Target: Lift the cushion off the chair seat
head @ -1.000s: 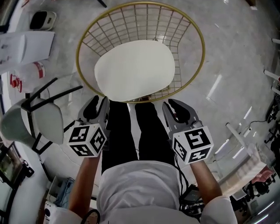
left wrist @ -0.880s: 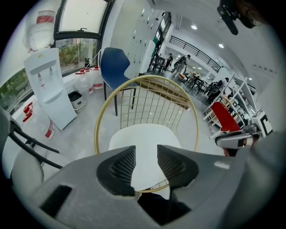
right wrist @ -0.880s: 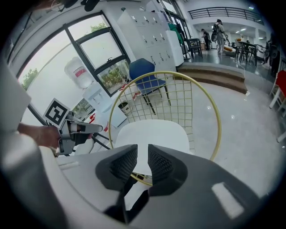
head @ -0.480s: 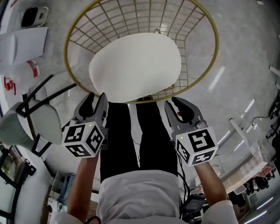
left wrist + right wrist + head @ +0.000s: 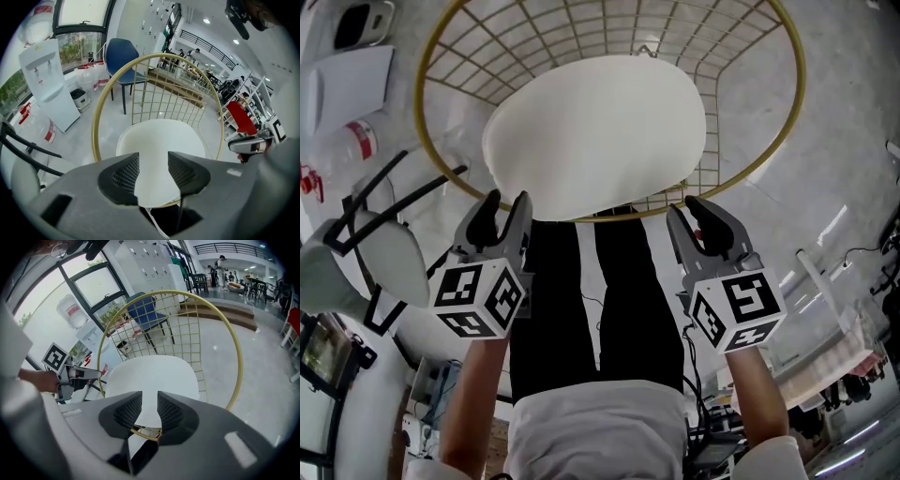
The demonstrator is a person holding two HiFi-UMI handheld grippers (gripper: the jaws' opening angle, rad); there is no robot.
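Pale marble floor (image 5: pixel 825 122) under everything, glossy, light streaks on it.

Round gold wire chair (image 5: pixel 534 37) directly ahead of the person; mesh back curved up behind the seat.

White cushion (image 5: pixel 595 136) lay flat on the chair seat, filling most of it. Oval, smooth. Front edge reached the near rim. Not lifted.

Person stood at the chair front: black trousers (image 5: pixel 600 300) against the near rim, white shirt (image 5: pixel 595 422) below.

Grey shell chair (image 5: pixel 389 262) with black legs to the person's left, apart from the gold one. White water dispenser (image 5: pixel 51 84) and blue chair (image 5: pixel 119 58) farther back in the left gripper view.

2 grippers, 1 per hand, both pointed steeply down at the cushion's front edge.

Left gripper (image 5: pixel 506 202): jaws apart, had just been opening. Nothing between them; cushion seen through the gap, beyond the tips, untouched.

Right gripper (image 5: pixel 689 214): jaws apart with a narrower gap, had also just been opening. Nothing gripped; cushion and gold rim showed past the tips.

Both grippers sat just short of the cushion, 1 either side of the legs.

Marker cubes, left (image 5: pixel 481 298) and right (image 5: pixel 736 309), faced the head camera.

Water bottle (image 5: pixel 356 141) with red label on the floor, far left.
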